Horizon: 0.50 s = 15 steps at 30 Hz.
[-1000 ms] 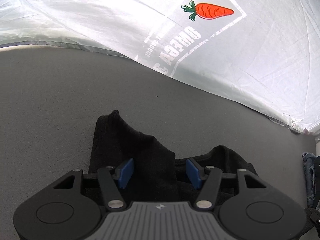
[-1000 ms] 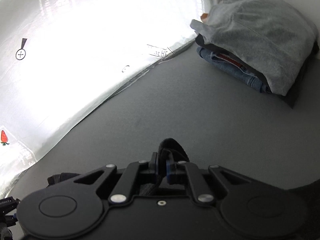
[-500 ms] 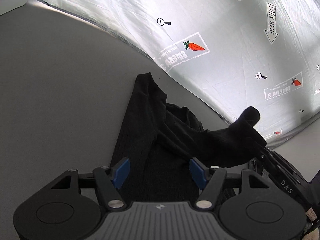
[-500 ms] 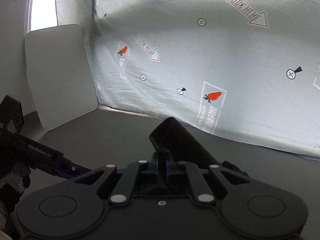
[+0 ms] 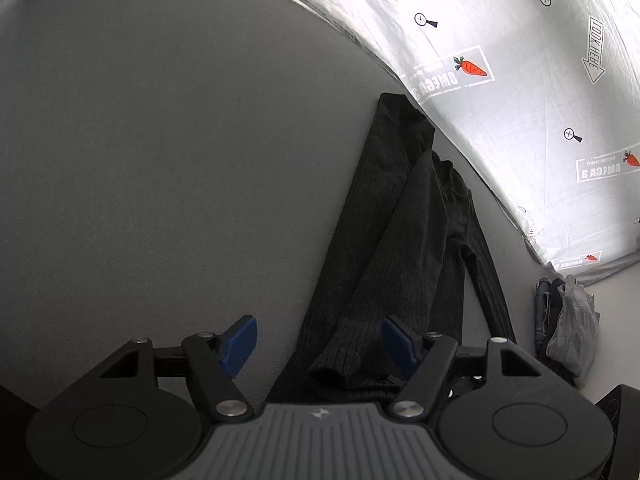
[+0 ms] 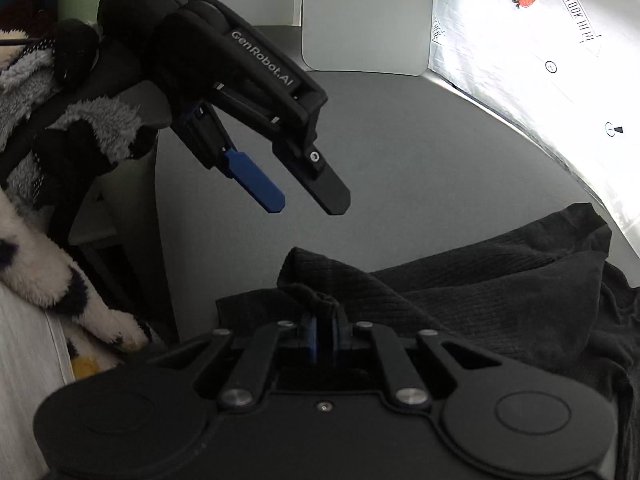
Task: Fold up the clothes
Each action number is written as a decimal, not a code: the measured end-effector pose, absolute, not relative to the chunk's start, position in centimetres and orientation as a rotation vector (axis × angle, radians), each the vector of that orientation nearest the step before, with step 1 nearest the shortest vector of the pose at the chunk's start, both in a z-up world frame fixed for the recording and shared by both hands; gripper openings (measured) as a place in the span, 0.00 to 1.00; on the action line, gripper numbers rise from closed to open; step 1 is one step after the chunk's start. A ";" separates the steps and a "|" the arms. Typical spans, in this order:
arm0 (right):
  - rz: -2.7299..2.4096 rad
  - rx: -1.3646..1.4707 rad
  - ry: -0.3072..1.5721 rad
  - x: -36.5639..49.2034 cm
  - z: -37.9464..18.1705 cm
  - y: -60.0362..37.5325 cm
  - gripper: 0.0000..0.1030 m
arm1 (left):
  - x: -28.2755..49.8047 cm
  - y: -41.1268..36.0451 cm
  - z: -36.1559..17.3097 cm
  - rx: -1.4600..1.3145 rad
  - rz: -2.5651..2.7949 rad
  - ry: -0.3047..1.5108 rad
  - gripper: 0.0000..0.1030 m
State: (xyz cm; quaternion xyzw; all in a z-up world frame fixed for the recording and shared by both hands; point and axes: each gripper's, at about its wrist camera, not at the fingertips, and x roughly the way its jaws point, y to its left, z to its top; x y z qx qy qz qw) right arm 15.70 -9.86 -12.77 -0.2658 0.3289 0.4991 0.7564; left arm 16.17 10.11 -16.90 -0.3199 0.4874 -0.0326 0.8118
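While the black ribbed sweater (image 5: 404, 240) lies stretched along the gray table (image 5: 160, 140), its far end reaches toward the white printed sheet (image 5: 520, 92) at the table's back edge. One sleeve is folded over the body of the sweater, and its cuff (image 5: 340, 364) rests between the spread blue pads (image 5: 240, 340) of the left gripper (image 5: 320, 344), which grasps nothing; whether it touches the fabric cannot be told. From the right wrist view, that same left gripper (image 6: 304, 196) hangs above the table just beyond the sweater's near edge, jaws parted. The right gripper (image 6: 324, 336) is clenched on a bunched bit of the sweater (image 6: 500, 288), a small fold of knit standing up from between its closed pads. Beyond the sweater's right side, near the sheet's corner, sits a pile of folded clothes (image 5: 564, 320), denim and gray cloth together. A fuzzy black-and-white sleeve (image 6: 52, 152) shows behind the left gripper.
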 end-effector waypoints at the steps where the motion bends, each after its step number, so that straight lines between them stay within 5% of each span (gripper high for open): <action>1: 1.080 -0.584 0.724 15.4 -13.1 -10.0 0.07 | 16.2 9.8 -17.3 -0.670 -0.078 1.059 0.68; 8: 1.011 -0.536 0.883 16.4 -14.8 -10.7 0.16 | 17.3 6.7 -19.0 -0.472 -0.107 1.149 0.68; 10: 1.009 -0.474 0.904 16.7 -14.3 -11.3 0.30 | 17.7 6.4 -19.1 -0.442 -0.114 1.151 0.68; 15: 0.995 -0.474 0.861 15.9 -13.3 -12.0 0.33 | 18.5 6.3 -19.3 -0.416 -0.097 1.157 0.68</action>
